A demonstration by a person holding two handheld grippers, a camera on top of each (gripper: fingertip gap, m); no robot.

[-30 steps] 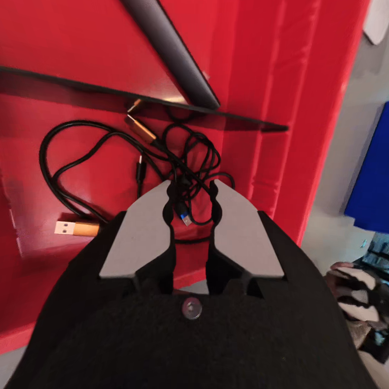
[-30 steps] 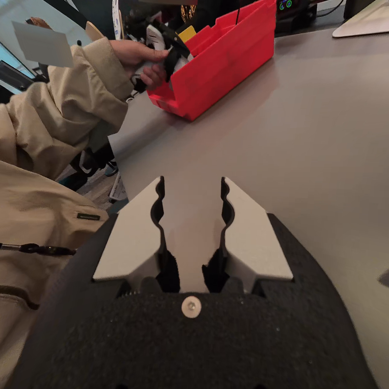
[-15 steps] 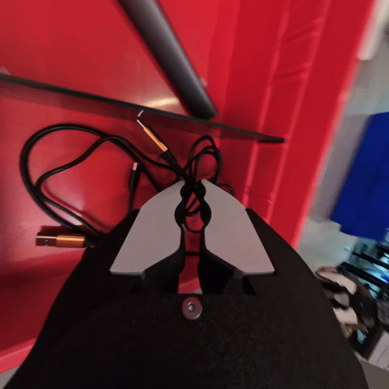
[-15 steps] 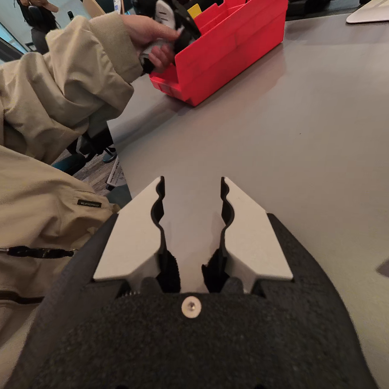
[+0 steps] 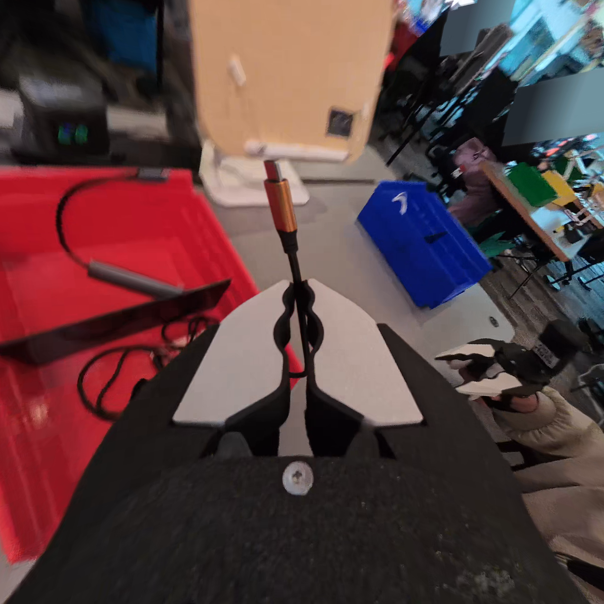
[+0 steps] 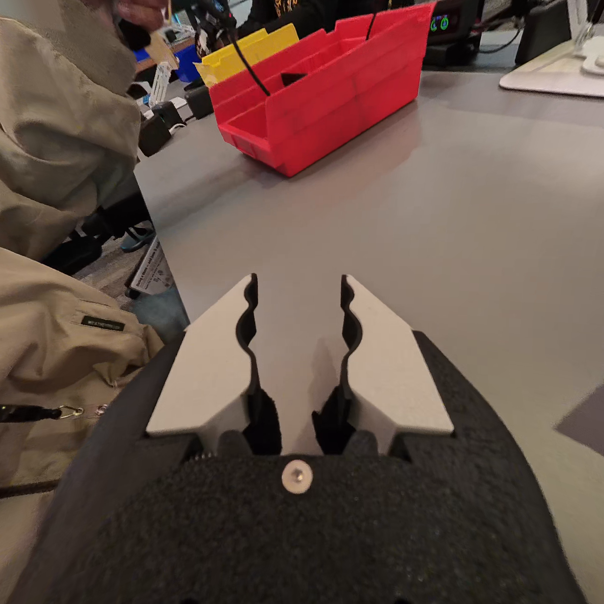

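Above the right edge of the red bin (image 5: 108,228), the left tongs (image 5: 298,282) are seen closed on a black cable (image 5: 295,268), which is pinched between the tips. From the tips the cable stands up and ends in an orange plug (image 5: 280,206) with a metal end, held in the air well clear of the bin. Behind the tips, strands of the same cable are seen running back through the gap between the jaws.

Inside the red bin, a black divider (image 5: 124,318) is seen crossing the floor. On its far side a grey stick-shaped adapter (image 5: 130,281) with a short black lead is lying; on its near side, loose loops of black cable (image 5: 108,382) are resting. Beyond the bin, on the grey counter (image 5: 330,261), a blue bin (image 5: 421,242) is placed, and a tan panel (image 5: 287,75) on a white base is standing behind the plug.

Low over the bare counter (image 6: 425,245), the right tongs (image 6: 298,277) are held wide apart, with nothing between them. The red bin (image 6: 327,108) is well ahead of them, with a yellow bin (image 6: 248,52) just behind it and a taut black cable (image 6: 248,65) rising out of it. A beige sleeve (image 6: 65,130) fills the left side of the right wrist view.
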